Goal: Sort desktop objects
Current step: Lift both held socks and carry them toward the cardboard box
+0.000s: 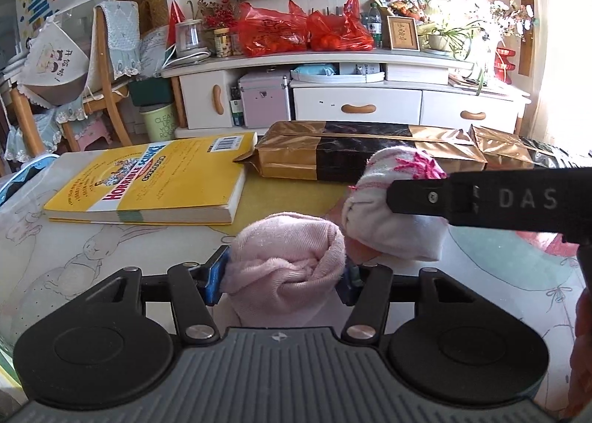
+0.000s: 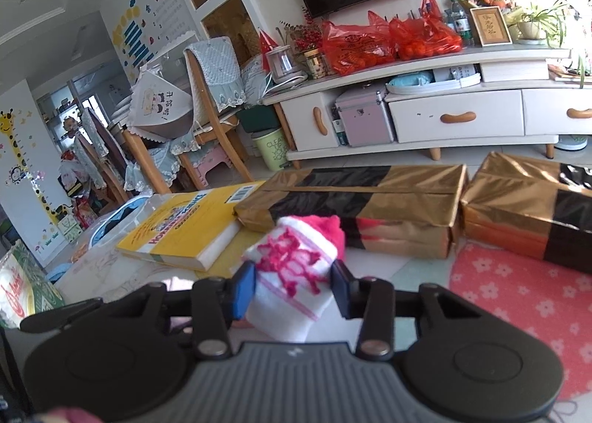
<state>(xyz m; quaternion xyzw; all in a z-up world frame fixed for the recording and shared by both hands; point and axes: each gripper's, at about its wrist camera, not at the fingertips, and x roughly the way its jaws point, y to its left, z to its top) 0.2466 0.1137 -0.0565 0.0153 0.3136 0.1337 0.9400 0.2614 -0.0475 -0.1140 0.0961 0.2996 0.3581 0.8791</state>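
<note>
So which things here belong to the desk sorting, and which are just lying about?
In the job:
- pink sock roll, in the left gripper
- white sock roll, in the right gripper
- yellow book
- gold-and-black boxes

Lying about:
- red bags
- picture frame
- green bin

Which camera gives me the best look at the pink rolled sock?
The left wrist view: the pink rolled sock sits centred, fully lit, between the left gripper pads. The right wrist view shows none of it, only the white-and-magenta sock in the right gripper.
</note>
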